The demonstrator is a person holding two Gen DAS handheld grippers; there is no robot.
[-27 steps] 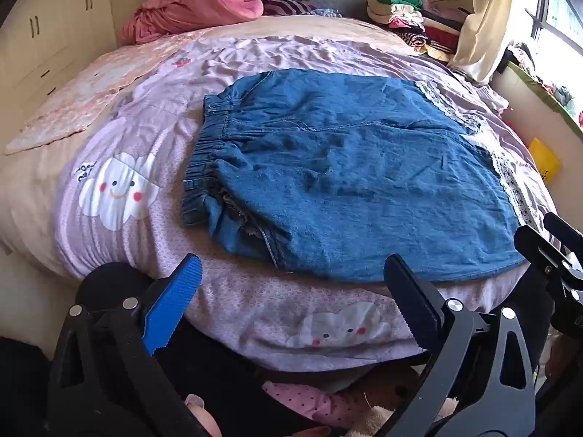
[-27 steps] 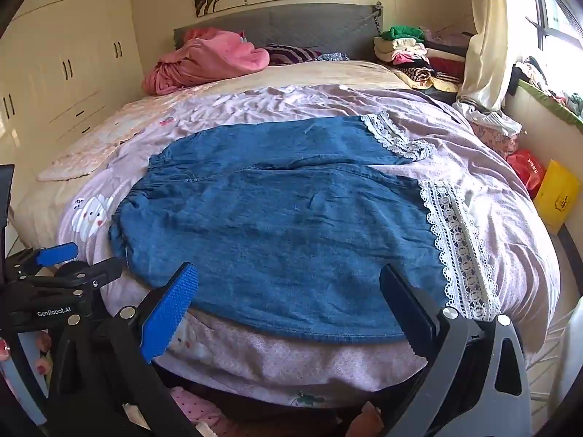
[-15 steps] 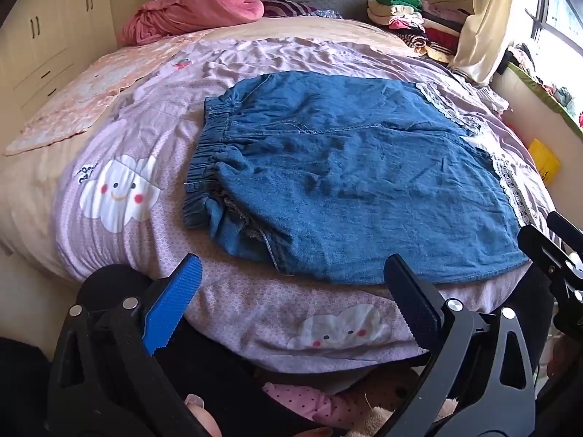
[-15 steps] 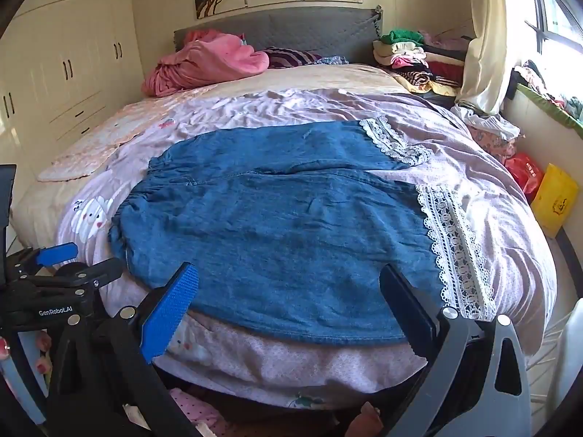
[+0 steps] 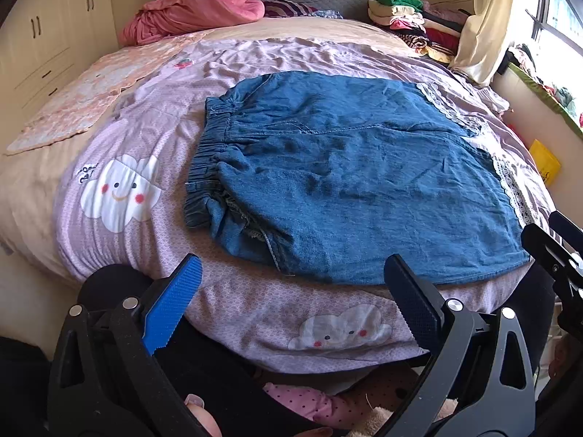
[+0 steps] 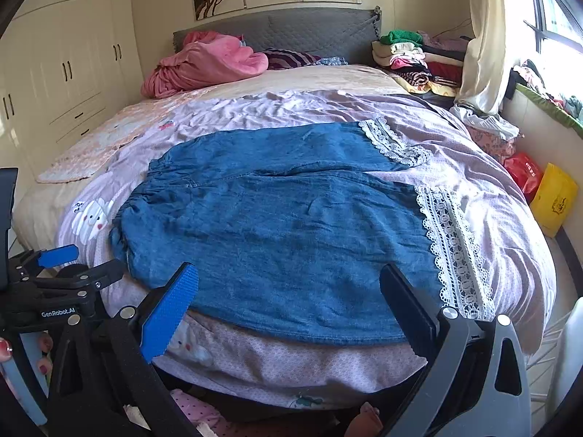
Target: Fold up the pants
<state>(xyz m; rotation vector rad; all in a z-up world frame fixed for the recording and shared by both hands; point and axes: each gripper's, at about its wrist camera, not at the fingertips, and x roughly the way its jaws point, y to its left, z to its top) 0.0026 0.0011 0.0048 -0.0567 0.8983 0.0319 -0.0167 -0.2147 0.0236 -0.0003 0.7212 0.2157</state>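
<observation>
Big bed (image 6: 492,218) with a purple cloud sheet, filling most of both views. Blue pants (image 6: 284,229) spread flat on the near half of it, top side up, not folded yet. Stretchy waist (image 5: 207,167) bunched at the left, two wide legs running to the right, one behind the other. White lace hems (image 6: 452,251) at the right ends. Near edge of the pants close to the edge of the bed, just past both tools.

Pink blanket (image 5: 193,7) and a pile of clothes (image 6: 408,58) far back by the headboard, well apart from the pants. Nothing in the way.

Left gripper (image 5: 291,302) low at the near edge, by the waist end, jaws wide open, holding nothing. Right gripper (image 6: 288,309) low at the near edge, closer to the lace end, jaws wide open too, holding nothing. Neither touching the cloth.

Likely first step: fold the near leg over the far leg. To do it well: pinch the near edge at both ends, one by the waist, one by the lace. Grab both layers, not the sheet under them. Lift a little, both together. Carry over evenly so the legs match up. Lay down softly, then smooth out bumps. Watch the messy bunch at the waist; tuck it flat first.
</observation>
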